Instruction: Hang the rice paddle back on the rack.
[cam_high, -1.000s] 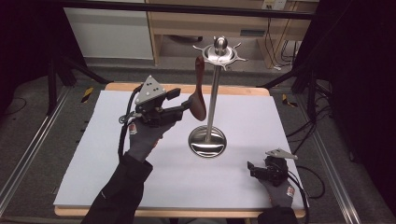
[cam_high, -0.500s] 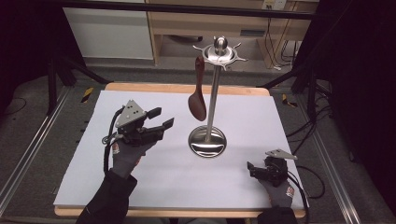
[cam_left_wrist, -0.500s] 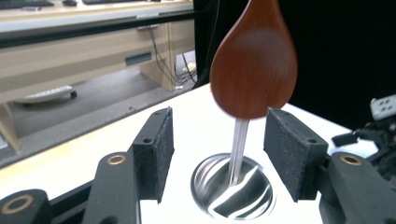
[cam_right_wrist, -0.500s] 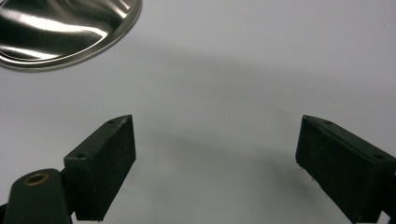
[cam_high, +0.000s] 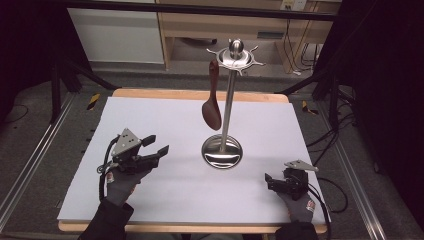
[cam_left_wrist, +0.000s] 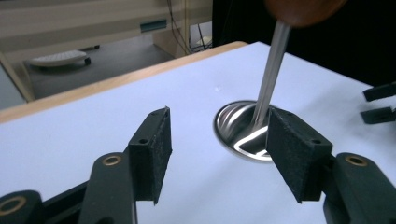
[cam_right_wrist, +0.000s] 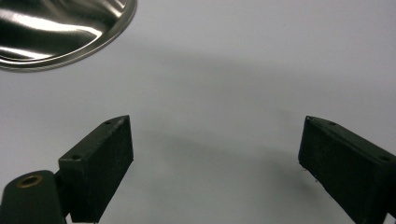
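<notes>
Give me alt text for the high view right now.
A brown wooden spoon hangs from a hook on a steel utensil stand at the middle of a white table. The left gripper and right gripper sit apart from it, jaws open and empty.

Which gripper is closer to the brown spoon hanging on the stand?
Left. The left gripper sits low, left of the spoon; the right gripper rests farther off, by the near right edge.

Glossy polished metal stand, dark smooth wooden spoon — matt white table cover
</notes>
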